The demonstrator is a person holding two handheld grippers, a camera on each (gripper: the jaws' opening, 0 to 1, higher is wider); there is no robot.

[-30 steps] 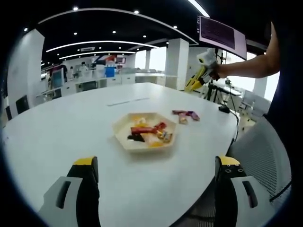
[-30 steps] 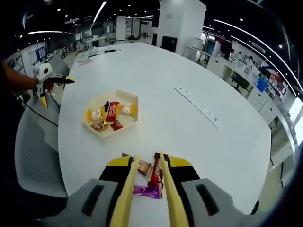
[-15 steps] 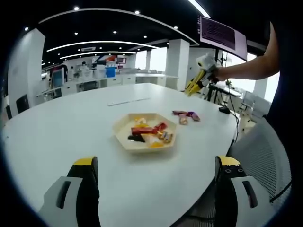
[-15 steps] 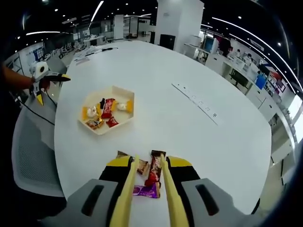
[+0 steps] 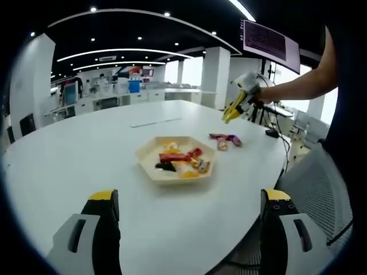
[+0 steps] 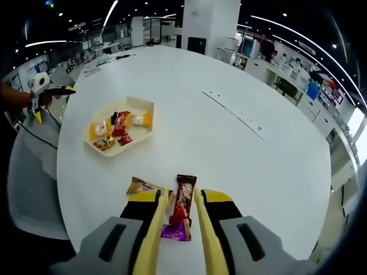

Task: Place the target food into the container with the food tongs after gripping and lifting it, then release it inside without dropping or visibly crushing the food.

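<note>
Your right gripper [image 6: 179,197] points down at the near edge of a large white oval desk [image 6: 229,154]. Yellow food tongs [image 6: 175,235] sit in its jaws, which clamp the tongs so the two arms run close together with a narrow gap between them. A red-wrapped snack bar [image 6: 183,197] lies flat on the desk in that gap; whether the tong arms touch it is unclear. A purple wrapper [image 6: 175,231] lies just beneath the bar, nearer you, and a brown wrapper [image 6: 140,186] lies just to its left.

Further across the desk sits a pale hexagonal tray [image 6: 98,150], well apart from these wrappers. It holds several small wrapped sweets [image 6: 114,126] in red, yellow and white.

Your left gripper [image 5: 189,212] hovers low over the desk edge, jaws wide apart and holding nothing. The tray lies beyond them, with the loose wrappers just to its right. Your hand [image 5: 258,94] holds the right gripper above them.
</note>
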